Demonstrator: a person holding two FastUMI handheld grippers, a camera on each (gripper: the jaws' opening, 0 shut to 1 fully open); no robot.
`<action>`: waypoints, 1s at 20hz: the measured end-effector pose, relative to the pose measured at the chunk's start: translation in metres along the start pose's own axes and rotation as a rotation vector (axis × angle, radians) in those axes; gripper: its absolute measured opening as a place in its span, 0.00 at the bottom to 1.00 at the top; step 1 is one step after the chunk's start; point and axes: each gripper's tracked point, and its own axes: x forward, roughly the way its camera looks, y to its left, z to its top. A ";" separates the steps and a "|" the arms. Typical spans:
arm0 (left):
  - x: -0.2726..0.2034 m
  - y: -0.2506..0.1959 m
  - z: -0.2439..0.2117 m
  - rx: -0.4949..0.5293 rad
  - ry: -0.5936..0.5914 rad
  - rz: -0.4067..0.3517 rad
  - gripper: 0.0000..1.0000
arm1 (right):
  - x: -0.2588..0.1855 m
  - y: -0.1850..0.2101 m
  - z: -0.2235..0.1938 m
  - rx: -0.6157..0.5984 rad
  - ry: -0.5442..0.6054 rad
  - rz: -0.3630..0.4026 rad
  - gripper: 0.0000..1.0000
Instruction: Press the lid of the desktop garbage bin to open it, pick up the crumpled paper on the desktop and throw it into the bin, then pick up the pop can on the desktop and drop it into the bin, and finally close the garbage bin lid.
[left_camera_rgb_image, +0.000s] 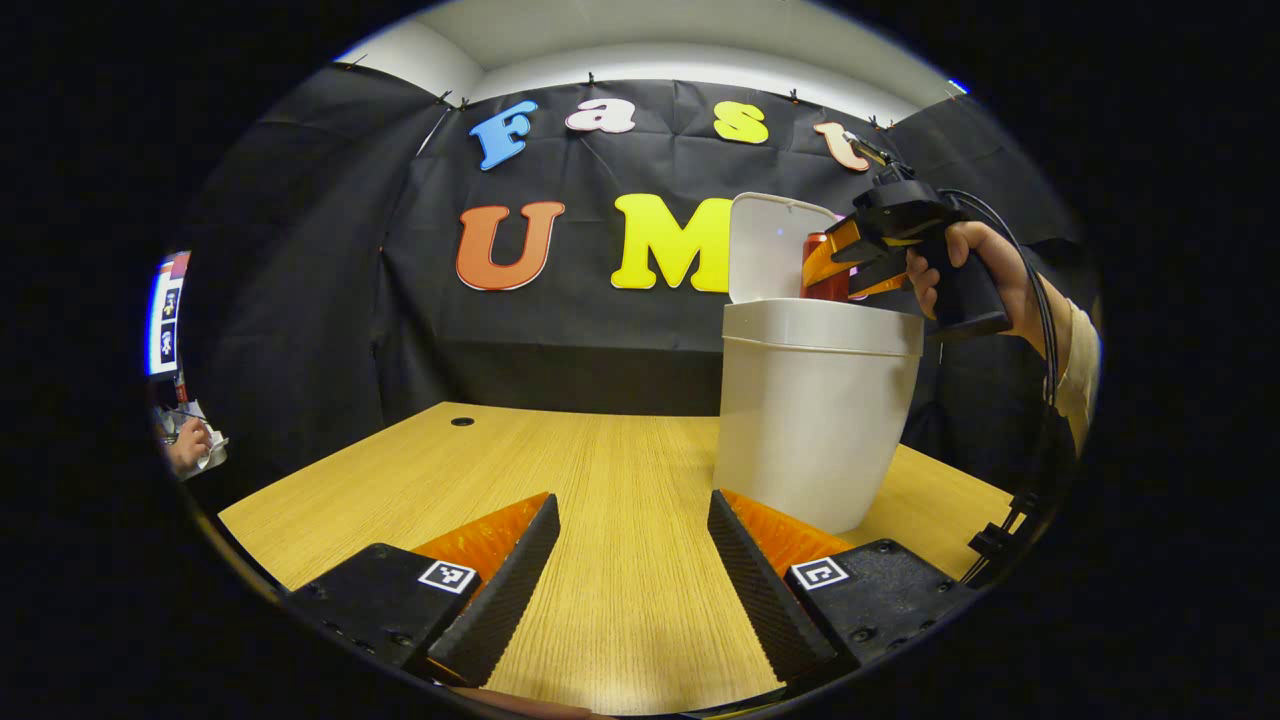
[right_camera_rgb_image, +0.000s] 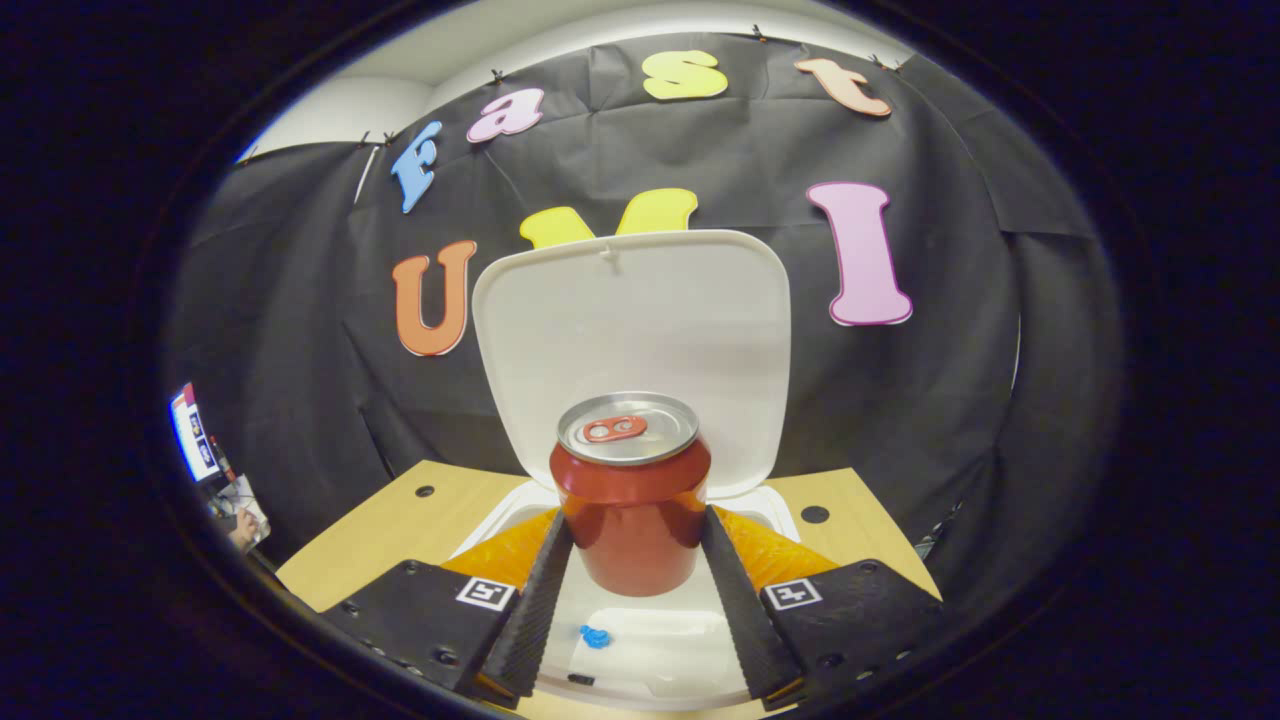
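Holding the red pop can (right_camera_rgb_image: 631, 492) upright over the open white desktop bin (left_camera_rgb_image: 815, 410), right gripper (right_camera_rgb_image: 632, 560) is nearing the drop, left gripper (left_camera_rgb_image: 633, 545) idling wide; lid (right_camera_rgb_image: 632, 330) closing remaining.

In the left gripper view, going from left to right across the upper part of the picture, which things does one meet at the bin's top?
Open lid → red pop can above the white bin → right gripper shut on the can → the hand holding that gripper.
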 end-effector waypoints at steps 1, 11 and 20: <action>0.001 0.001 -0.003 -0.002 0.005 0.000 0.98 | -0.001 0.000 0.001 0.002 -0.005 -0.001 0.77; -0.003 0.000 -0.003 0.003 0.005 -0.022 0.98 | -0.022 0.006 0.041 -0.022 -0.095 0.015 0.88; -0.005 -0.001 -0.013 0.024 0.030 -0.019 0.98 | -0.031 0.010 0.129 -0.054 -0.208 0.000 0.92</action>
